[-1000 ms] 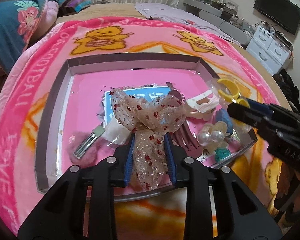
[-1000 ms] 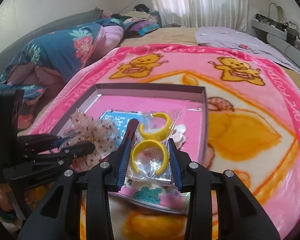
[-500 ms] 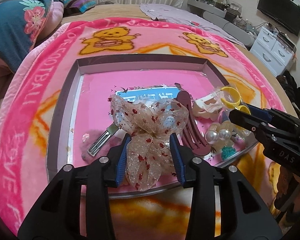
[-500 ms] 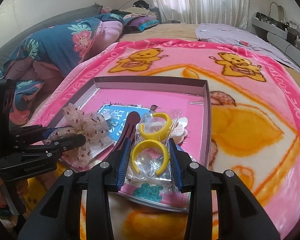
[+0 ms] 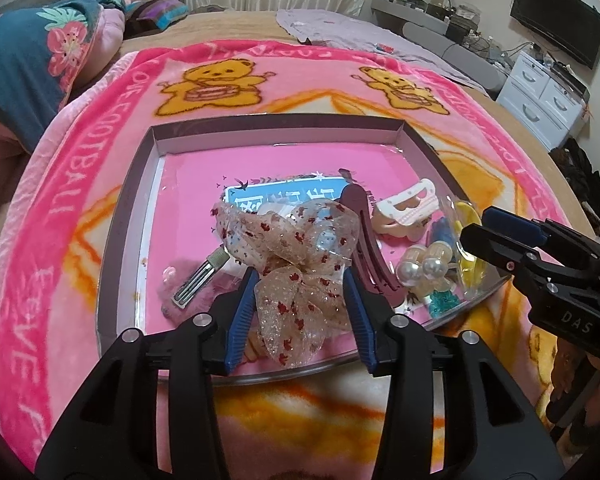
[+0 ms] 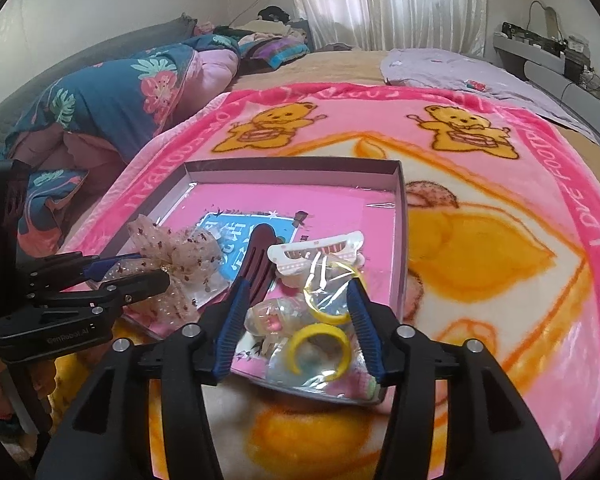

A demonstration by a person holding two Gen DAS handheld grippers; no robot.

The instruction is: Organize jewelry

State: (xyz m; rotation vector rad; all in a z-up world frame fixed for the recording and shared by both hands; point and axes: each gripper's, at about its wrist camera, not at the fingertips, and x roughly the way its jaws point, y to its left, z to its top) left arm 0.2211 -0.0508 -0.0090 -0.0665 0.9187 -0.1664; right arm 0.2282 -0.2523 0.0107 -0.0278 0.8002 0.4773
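A shallow pink-lined tray (image 5: 276, 122) lies on the bed. My left gripper (image 5: 300, 280) hangs over its near edge with its jaws opening. A sheer bow with red dots (image 5: 288, 236) rests on the tray floor between the fingers, and the pads stand clear of it. My right gripper (image 6: 298, 286) is over the tray's (image 6: 292, 166) near right corner, jaws opening too. A clear bag of yellow hoop earrings (image 6: 320, 340) lies loose between its fingers. A dark red hair claw (image 6: 260, 256) and a white clip (image 6: 316, 252) sit just beyond.
Pearl earrings (image 5: 424, 268) and a metal hair clip (image 5: 198, 280) also lie in the tray. A pink teddy-bear blanket (image 5: 220, 80) is under the tray. Floral bedding (image 6: 112, 100) is piled far left. A white dresser (image 5: 540, 96) and a TV (image 5: 556, 40) stand beyond the bed at right.
Both grippers' jaws have widened. The bow has settled onto the tray between the left fingers. The earring bag has slipped from the right fingers' grip and now lies in the tray corner.
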